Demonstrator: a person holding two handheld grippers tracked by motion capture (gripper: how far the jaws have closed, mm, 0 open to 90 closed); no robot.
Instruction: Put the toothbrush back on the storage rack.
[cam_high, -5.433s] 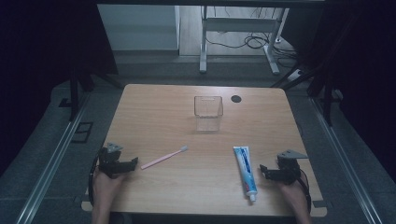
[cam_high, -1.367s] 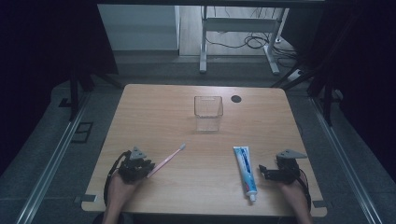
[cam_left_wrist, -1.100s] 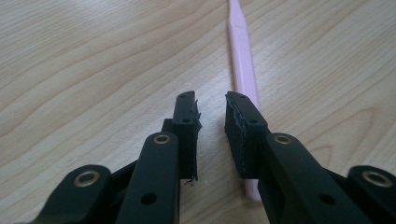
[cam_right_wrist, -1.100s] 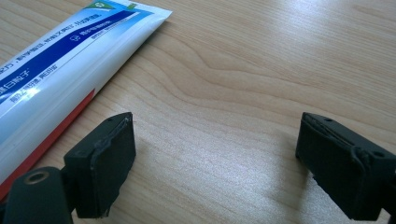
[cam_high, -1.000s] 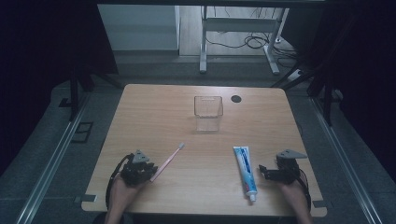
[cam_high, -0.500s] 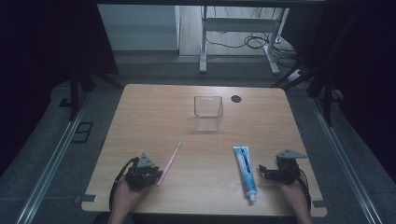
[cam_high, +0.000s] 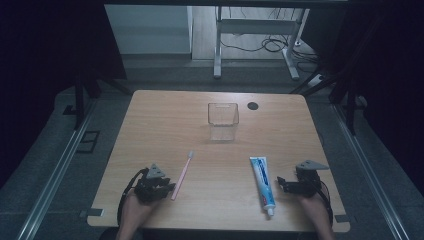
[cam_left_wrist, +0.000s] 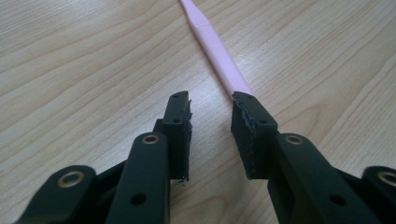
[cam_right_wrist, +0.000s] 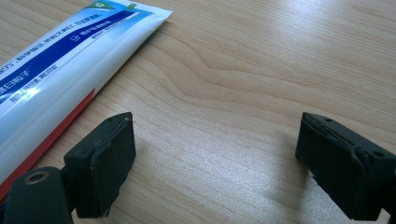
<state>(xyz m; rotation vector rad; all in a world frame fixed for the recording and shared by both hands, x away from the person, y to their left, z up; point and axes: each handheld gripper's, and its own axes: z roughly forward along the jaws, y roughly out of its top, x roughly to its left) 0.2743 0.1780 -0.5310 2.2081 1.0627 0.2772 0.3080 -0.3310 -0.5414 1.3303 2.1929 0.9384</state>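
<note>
A pink toothbrush (cam_high: 182, 172) lies on the wooden table (cam_high: 165, 120), bristles toward the far side. My left gripper (cam_high: 167, 188) rests low at its near end. In the left gripper view the pink handle (cam_left_wrist: 217, 51) runs up to the tip of the right-hand jaw and disappears behind it. The left gripper (cam_left_wrist: 210, 105) has just been opening; its jaws stand a little apart with only bare wood between the pads. A white and blue toothpaste tube (cam_high: 262, 182) lies at the front right. My right gripper (cam_high: 281, 183) stands open just right of it, the tube (cam_right_wrist: 56, 60) outside its jaws (cam_right_wrist: 215, 135).
A clear square cup (cam_high: 223, 120) stands upright past the table's middle, with a black round cap (cam_high: 252, 105) in the tabletop beside it. Desk legs and cables sit on the floor beyond the far edge.
The toothbrush has swung from slanting right to nearly straight away from me, its near end at the left gripper. The left gripper's jaws have parted slightly. The right gripper has kept still.
</note>
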